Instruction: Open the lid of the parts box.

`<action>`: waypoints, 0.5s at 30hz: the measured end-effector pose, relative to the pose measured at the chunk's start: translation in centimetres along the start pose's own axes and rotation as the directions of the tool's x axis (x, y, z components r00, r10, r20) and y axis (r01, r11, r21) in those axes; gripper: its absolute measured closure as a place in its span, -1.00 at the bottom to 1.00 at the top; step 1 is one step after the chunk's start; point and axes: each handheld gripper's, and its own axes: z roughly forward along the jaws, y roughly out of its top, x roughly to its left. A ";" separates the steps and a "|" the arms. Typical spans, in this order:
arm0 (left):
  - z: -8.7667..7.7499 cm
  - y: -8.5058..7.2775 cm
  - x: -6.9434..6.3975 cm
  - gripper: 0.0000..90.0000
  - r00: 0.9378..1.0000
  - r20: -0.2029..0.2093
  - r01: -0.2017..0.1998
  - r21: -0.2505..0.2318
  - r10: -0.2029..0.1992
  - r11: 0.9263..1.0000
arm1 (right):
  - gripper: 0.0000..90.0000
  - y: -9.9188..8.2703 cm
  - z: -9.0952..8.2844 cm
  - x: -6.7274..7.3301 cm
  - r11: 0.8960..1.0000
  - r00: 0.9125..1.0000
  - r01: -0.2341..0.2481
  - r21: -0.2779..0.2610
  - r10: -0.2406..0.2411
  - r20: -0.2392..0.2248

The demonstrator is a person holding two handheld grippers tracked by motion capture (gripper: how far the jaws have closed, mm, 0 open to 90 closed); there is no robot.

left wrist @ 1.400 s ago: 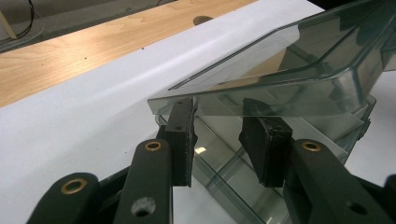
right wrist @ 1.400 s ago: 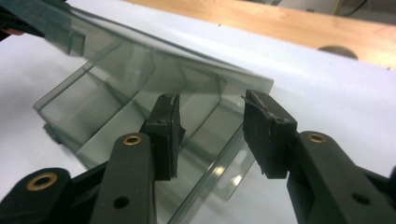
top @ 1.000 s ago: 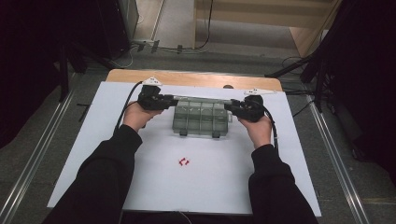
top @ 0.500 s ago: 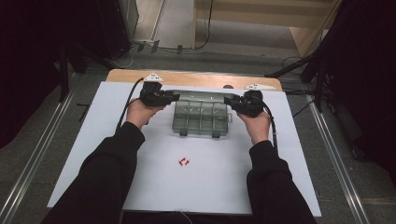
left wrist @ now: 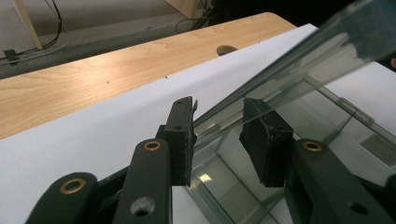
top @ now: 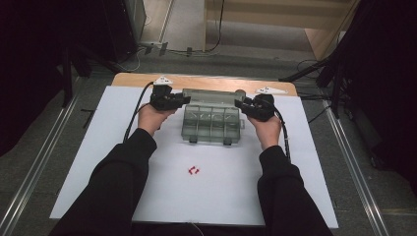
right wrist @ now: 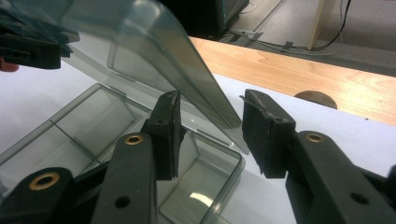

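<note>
A clear grey compartment box [top: 211,127] stands on the white sheet at the far middle of the table, its compartments showing. Its lid [top: 211,94] is swung up along the back edge. My left gripper [top: 183,101] holds the lid's left end, and in the left gripper view the lid [left wrist: 299,60] runs slanting between the jaws of that gripper [left wrist: 219,116]. My right gripper [top: 240,104] holds the lid's right end. Seen from the right gripper [right wrist: 210,107], the lid [right wrist: 154,42] lies tilted over the open box [right wrist: 93,126], its end pinched between the pads.
Two small red pieces [top: 193,170] lie on the white sheet [top: 147,196] nearer the person. The wooden tabletop [top: 206,81] shows behind the box, with a round hole [right wrist: 317,98]. Cables and dark stands surround the table.
The lid has swung up from the box toward the back. Both grippers stay at its ends and have shifted slightly away from the person.
</note>
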 end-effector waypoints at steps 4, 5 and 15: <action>0.4 -0.1 0.1 0.40 1.000 -0.013 0.005 -0.015 -0.005 1.000 | 0.34 -0.2 0.4 -0.3 1.000 1.000 -0.023 -0.009 0.023 0.005; 0.5 -0.2 0.2 0.40 1.000 -0.018 0.009 -0.012 -0.010 1.000 | 0.34 -0.2 0.5 -0.4 1.000 1.000 -0.026 -0.014 0.026 0.004; 1.5 -0.7 0.7 0.40 0.998 -0.028 0.063 -0.017 -0.064 0.998 | 0.38 -0.9 1.8 -0.9 0.998 0.998 -0.064 -0.021 0.065 0.015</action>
